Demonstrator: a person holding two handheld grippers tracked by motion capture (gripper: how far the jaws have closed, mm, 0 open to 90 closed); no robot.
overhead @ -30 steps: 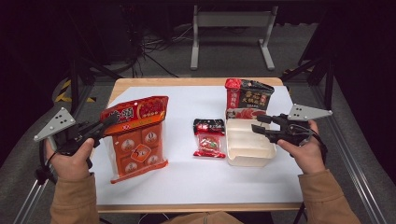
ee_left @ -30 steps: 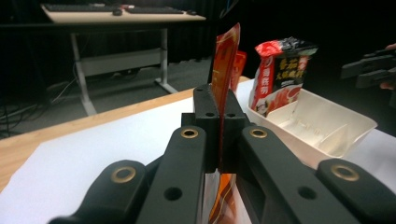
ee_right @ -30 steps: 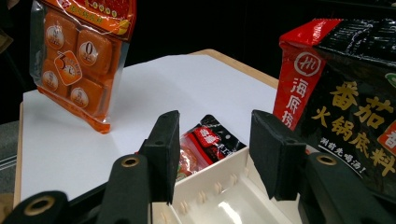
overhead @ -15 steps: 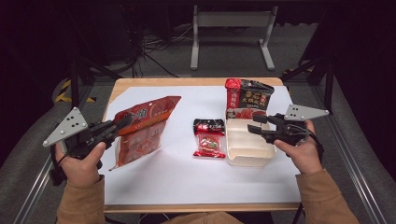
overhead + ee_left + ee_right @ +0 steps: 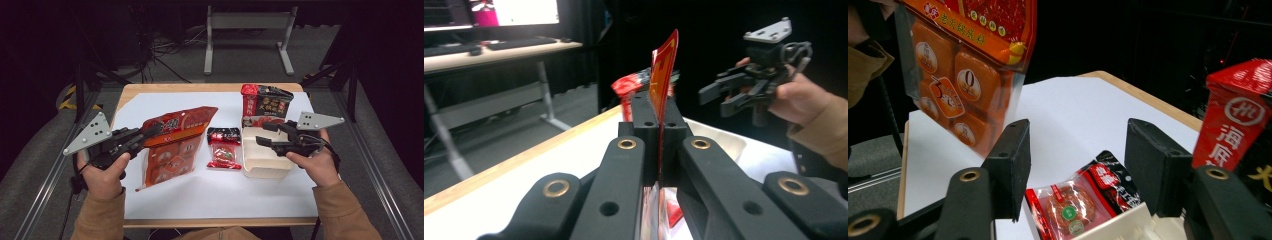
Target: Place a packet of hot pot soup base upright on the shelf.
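My left gripper (image 5: 150,132) is shut on the top edge of a large orange-red packet of seasoning blocks (image 5: 172,145), which hangs tilted above the white sheet. In the left gripper view the jaws pinch the packet's thin edge (image 5: 664,65). My right gripper (image 5: 262,133) hovers over the cream plastic tray (image 5: 265,167). Its jaws have just been opening and stand apart with nothing between the pads (image 5: 1013,165). Past them lies a small red sachet (image 5: 1075,200) on the sheet beside the tray.
A red-and-black bag (image 5: 265,102) stands upright behind the tray at the back right. The small red sachet (image 5: 223,150) lies between the packet and the tray. A white sheet (image 5: 210,195) covers the wooden table, with bare room along its front.
The left gripper has lifted the large packet off the sheet and drawn it left, so it now hangs tilted. The right gripper's jaws stand wider apart.
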